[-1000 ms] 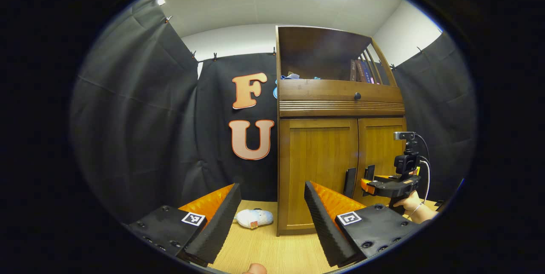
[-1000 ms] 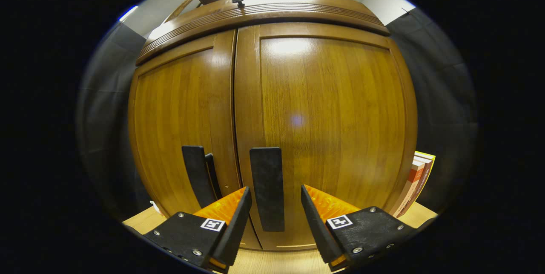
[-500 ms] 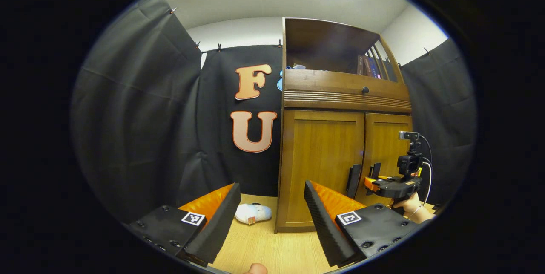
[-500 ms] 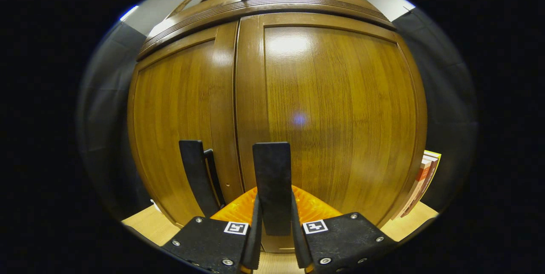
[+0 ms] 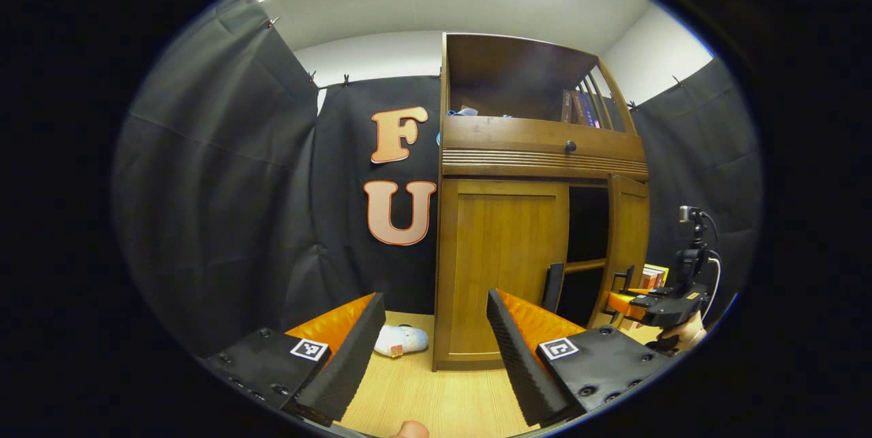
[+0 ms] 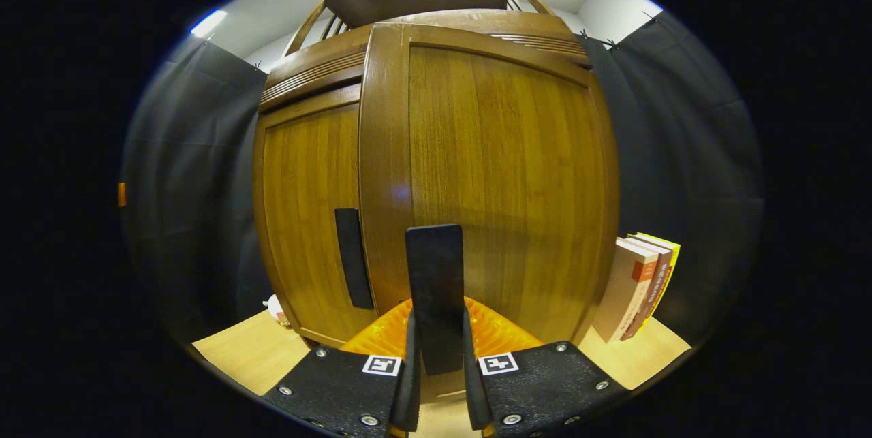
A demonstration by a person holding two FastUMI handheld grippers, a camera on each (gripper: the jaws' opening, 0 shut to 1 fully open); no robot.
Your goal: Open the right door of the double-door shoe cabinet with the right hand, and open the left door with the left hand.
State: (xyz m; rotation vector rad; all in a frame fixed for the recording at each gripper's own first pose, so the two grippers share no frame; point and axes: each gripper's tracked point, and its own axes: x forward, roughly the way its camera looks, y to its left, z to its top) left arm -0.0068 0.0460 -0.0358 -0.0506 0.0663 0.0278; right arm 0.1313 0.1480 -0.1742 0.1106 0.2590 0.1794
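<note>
Shoe cabinet point(image 5: 504, 152), right door point(image 6: 504, 179) newly swung ajar.
Right gripper point(image 6: 437, 356) clamps right handle point(image 6: 434, 288); door, flush a second ago, now exposes dark interior. Left door point(image 5: 507, 268) closed, its handle point(image 5: 553, 287) untouched; left gripper point(image 5: 429, 336) wide, held back, next up.

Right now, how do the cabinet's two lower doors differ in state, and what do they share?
The right door stands swung out, baring a dark gap and a shelf; the left door sits flush and shut. The right gripper is clamped on the right door's handle; the left door's handle is untouched, with the left gripper open, short of it. Both are brown wood panels with dark upright handles.
</note>
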